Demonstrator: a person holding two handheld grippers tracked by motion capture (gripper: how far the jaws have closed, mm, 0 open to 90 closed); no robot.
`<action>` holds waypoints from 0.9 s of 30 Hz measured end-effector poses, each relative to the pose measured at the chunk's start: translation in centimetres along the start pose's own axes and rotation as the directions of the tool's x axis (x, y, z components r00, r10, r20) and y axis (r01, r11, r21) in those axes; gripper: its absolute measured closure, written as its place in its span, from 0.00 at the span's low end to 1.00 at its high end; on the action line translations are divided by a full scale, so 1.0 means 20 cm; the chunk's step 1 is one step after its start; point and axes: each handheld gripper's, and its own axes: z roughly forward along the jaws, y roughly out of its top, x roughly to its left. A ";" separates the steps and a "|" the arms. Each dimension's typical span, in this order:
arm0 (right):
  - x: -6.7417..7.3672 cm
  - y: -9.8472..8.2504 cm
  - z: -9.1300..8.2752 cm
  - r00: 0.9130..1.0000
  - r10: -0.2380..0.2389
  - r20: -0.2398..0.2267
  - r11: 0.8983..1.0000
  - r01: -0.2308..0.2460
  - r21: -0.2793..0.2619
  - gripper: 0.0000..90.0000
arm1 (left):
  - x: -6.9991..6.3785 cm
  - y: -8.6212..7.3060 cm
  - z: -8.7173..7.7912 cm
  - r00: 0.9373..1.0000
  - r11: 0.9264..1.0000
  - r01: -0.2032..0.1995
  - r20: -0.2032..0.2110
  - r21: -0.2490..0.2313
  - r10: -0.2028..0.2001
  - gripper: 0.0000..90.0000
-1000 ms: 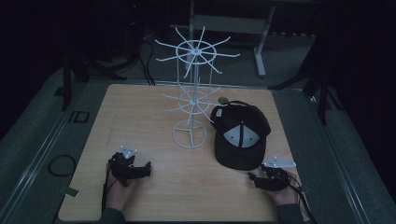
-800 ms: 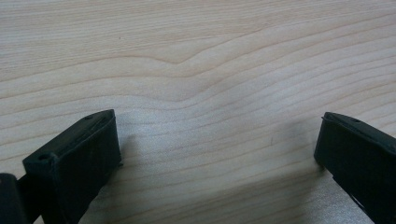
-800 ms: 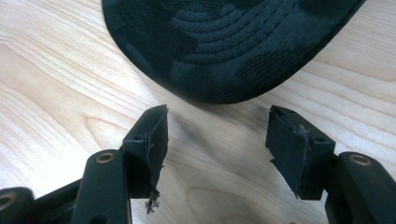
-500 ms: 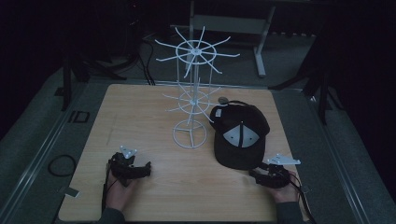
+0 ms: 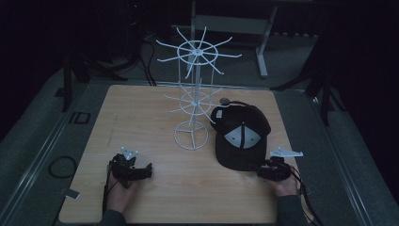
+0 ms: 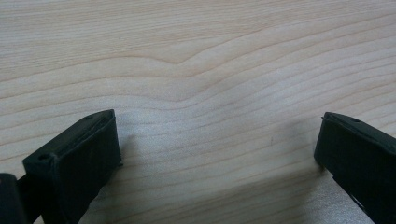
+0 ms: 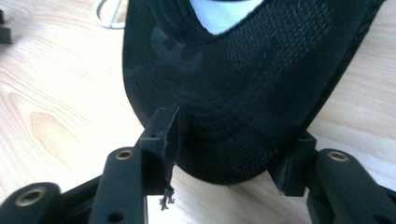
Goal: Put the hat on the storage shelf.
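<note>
The right gripper is seen with jaws spread, one on each side of the brim of the black cap, not yet closed on it. The left gripper, jaws wide apart over bare table, is held well left of the cap. A white wire rack stands just left of the cap.

The right gripper has edged onto the cap brim (jaws apart).
</note>
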 end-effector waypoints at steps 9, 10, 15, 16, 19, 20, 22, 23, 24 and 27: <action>0.01 0.06 0.03 0.995 0.023 -0.099 0.999 -0.026 -0.032 0.68 | 0.00 0.00 0.00 1.000 1.000 0.001 0.000 0.000 -0.001 0.00; 0.01 0.06 0.04 0.995 0.023 -0.101 0.999 -0.026 -0.033 0.68 | 0.00 0.00 0.00 1.000 1.000 0.001 0.000 0.000 -0.001 0.00; 0.03 0.09 0.04 0.992 0.024 -0.121 0.998 -0.030 -0.050 0.77 | 0.00 0.00 0.00 1.000 1.000 0.000 0.000 0.000 0.000 0.00; 0.03 0.10 0.04 0.992 0.025 -0.124 0.998 -0.031 -0.050 0.78 | 0.00 0.00 0.00 1.000 1.000 0.000 0.000 0.000 0.000 0.00; 0.03 0.11 0.05 0.989 0.032 -0.142 0.998 -0.040 -0.053 0.81 | 0.00 0.00 0.00 1.000 1.000 -0.001 0.000 0.001 0.001 0.00; 0.04 0.12 0.05 0.989 0.036 -0.146 0.997 -0.045 -0.055 0.81 | 0.00 0.00 0.00 1.000 1.000 -0.001 0.000 0.001 0.001 0.00; 0.04 0.13 0.05 0.987 0.040 -0.156 0.997 -0.050 -0.064 0.83 | 0.00 0.00 0.00 1.000 1.000 -0.001 0.000 0.001 0.001 0.00; 0.05 0.14 0.05 0.986 0.038 -0.163 0.996 -0.050 -0.071 0.84 | 0.00 0.00 0.00 1.000 1.000 -0.002 0.000 0.001 0.002 0.00; 0.05 0.14 0.04 0.985 0.040 -0.165 0.996 -0.053 -0.074 0.85 | 0.00 0.00 0.00 1.000 1.000 -0.002 0.000 0.001 0.002 0.00; 0.06 0.16 0.04 0.986 0.037 -0.160 0.995 -0.051 -0.084 0.86 | 0.00 0.00 0.00 1.000 1.000 0.000 0.000 0.001 0.000 0.00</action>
